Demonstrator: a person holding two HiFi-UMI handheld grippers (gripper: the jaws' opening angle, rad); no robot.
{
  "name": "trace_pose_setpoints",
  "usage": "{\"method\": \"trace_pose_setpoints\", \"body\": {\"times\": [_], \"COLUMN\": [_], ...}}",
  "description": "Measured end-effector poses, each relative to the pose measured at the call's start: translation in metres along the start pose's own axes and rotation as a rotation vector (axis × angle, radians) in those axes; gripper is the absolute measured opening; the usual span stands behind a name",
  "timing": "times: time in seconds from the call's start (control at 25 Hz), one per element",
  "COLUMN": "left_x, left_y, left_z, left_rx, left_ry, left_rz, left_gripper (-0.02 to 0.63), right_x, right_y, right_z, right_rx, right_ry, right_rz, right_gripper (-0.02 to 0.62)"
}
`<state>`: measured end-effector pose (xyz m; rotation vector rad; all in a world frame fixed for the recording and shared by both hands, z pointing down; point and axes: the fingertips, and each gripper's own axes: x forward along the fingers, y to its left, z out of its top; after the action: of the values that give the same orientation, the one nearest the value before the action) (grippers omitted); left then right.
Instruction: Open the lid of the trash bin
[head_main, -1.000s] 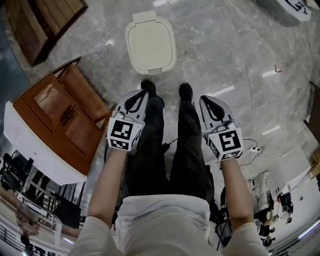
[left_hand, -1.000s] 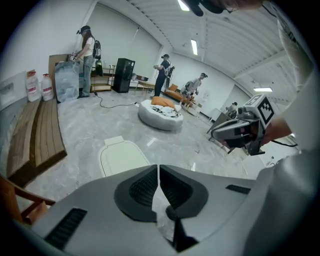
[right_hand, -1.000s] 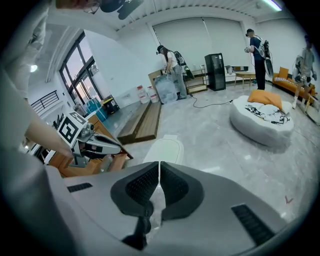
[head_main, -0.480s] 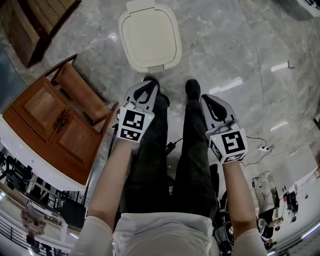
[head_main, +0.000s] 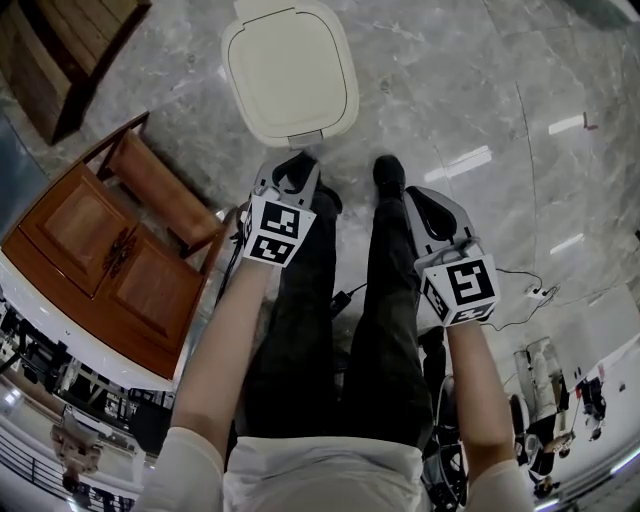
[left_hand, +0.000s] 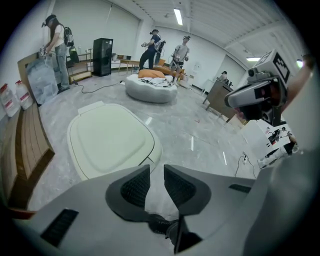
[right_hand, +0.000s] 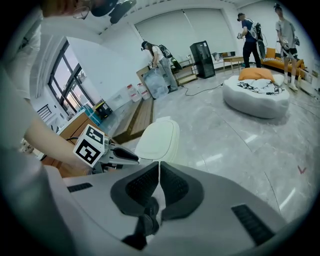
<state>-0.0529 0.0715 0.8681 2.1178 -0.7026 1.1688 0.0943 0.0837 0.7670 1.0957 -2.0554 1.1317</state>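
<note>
Glossy grey marble floor (head_main: 470, 90) across the whole head view. At the left, a brown wooden cabinet (head_main: 110, 260) with a white top, and just beside its upper corner a wooden chair (head_main: 160, 185).

Near the top centre, the cream trash bin (head_main: 290, 70), standing on the floor straight ahead of the person's shoes, lid shut and lying flat. Small tab at its near edge, perhaps a push latch, too small to tell. Same bin (left_hand: 110, 137) filling the left middle of the left gripper view, lid down; seen again further off (right_hand: 157, 140) in the right gripper view.

Dark trousers and bare forearms below, one gripper in each hand.

Left gripper (head_main: 288, 168) held low over the left shoe, close to the bin's near edge but not touching it. Jaws a narrow gap apart, nothing between them, only floor showing through (left_hand: 156, 172).

Right gripper (head_main: 418, 198) just beside the right shoe (head_main: 388, 172), well apart from the bin. Jaws together, tips meeting, holding nothing (right_hand: 159, 170).

Thin cable (head_main: 520, 285) on the floor at the right.
</note>
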Motion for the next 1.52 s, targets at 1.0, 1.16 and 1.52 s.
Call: {"method": "trace_pose_setpoints", "body": {"times": [1.0,1.16,1.52], "left_x": [0.037,0.027,-0.033], "left_y": [0.025,0.028,0.032], "left_z": [-0.021,-0.019,-0.002], "left_rx": [-0.125,-0.130,-0.138], "left_ry": [0.146,0.120,0.028], "left_rz": [0.155,0.146,0.167], "left_gripper": [0.078,0.078,0.078], "right_x": [0.000,-0.006,-0.030], "right_y": [-0.008,-0.001,0.010], "right_z": [-0.015,-0.010,0.027], "right_rx": [0.041,0.016,-0.058], "right_ry": [-0.009,-0.006,-0.021], "right_rz": [-0.009,-0.011,-0.036], "right_gripper": [0.031,0.031,0.032]}}
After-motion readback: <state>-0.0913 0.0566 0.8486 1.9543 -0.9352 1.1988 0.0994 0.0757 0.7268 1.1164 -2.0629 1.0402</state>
